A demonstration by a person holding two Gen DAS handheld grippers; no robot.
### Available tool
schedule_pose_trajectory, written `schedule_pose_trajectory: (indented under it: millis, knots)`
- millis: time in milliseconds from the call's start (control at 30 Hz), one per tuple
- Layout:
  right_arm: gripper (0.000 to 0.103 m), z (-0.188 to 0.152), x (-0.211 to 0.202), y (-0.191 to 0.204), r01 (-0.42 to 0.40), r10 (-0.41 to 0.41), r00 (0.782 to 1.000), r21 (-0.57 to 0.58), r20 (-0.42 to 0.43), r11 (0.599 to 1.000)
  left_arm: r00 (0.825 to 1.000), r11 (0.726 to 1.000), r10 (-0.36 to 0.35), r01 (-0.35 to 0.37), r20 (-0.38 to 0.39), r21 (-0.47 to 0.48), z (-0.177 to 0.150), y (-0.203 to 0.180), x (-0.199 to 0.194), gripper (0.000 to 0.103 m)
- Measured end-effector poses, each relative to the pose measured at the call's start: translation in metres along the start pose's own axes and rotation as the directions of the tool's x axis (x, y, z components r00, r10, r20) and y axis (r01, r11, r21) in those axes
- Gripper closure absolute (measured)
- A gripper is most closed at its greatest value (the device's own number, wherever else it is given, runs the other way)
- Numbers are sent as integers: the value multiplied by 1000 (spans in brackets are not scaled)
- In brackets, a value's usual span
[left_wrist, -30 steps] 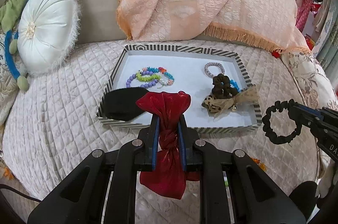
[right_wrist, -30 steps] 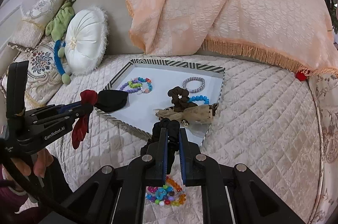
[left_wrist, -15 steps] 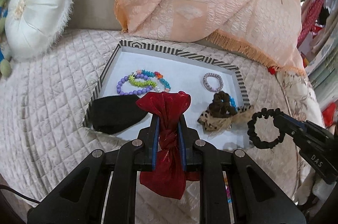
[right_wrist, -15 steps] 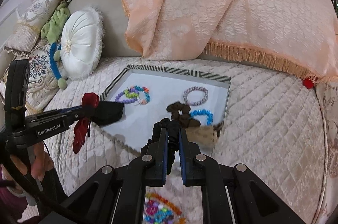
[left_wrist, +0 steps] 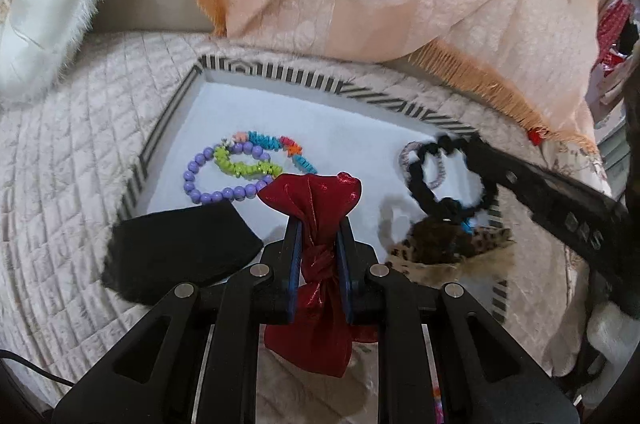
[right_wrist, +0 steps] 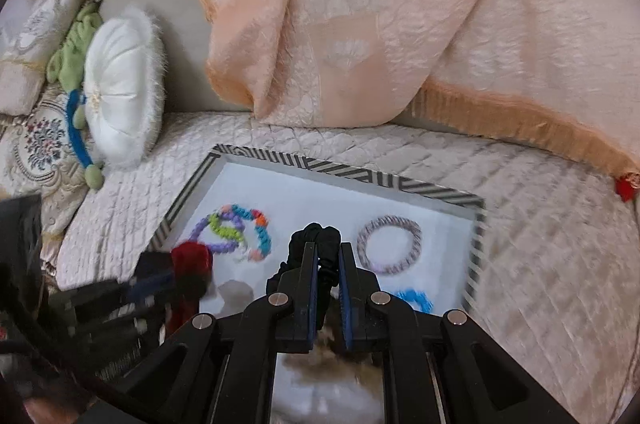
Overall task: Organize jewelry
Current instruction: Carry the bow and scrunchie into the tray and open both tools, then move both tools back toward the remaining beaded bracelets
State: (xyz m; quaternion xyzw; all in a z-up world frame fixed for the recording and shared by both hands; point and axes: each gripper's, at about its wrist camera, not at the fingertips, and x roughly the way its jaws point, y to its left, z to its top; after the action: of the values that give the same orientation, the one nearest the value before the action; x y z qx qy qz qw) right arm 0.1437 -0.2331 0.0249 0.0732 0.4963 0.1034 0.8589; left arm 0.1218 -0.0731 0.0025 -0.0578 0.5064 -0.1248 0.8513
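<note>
My left gripper (left_wrist: 319,224) is shut on a shiny red fabric bow (left_wrist: 316,212), held over the near edge of the striped-rim tray (left_wrist: 280,70). My right gripper (right_wrist: 328,252) is shut on a black scrunchie (right_wrist: 318,236) and hangs over the tray's right half; the left wrist view shows that scrunchie (left_wrist: 448,184) as a ring on the right. In the tray lie a purple bead bracelet (left_wrist: 208,180) tangled with green and multicolour ones, a black pad (left_wrist: 180,248), a grey-lilac band (right_wrist: 390,244), a blue bead bracelet (right_wrist: 416,300) and a leopard-print bow (left_wrist: 452,252).
The tray rests on a quilted cream sofa seat (right_wrist: 540,244). A peach fringed throw (right_wrist: 380,24) hangs over the backrest behind it. A round white cushion (right_wrist: 120,92) and a green and blue soft toy (right_wrist: 76,72) sit at the left.
Both grippers have moved forward and down toward the tray with their items still held. The right one, first off the tray's right front corner, now hangs over the tray.
</note>
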Motion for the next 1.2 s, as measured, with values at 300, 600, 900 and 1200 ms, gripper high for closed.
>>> schedule_pose_trajectory:
  millis: [300, 600, 900, 1200]
  knots:
    - [94, 23, 80, -10, 0, 6, 995, 59, -100, 998, 999, 1000, 13, -14, -45, -22, 2, 6, 33, 88]
    - [64, 18, 55, -28, -75, 79, 997, 131, -26, 989, 1000, 1000, 19, -19, -9, -19, -6, 7, 37, 56]
    - [64, -9, -9, -16, -12, 8, 999, 64, 51, 998, 994, 995, 87, -90, 63, 40, -20, 1, 2, 54]
    - [64, -67, -62, 0, 81, -85, 993, 46, 84, 996, 983, 990, 120, -129, 136, 62, -47, -6, -45, 54]
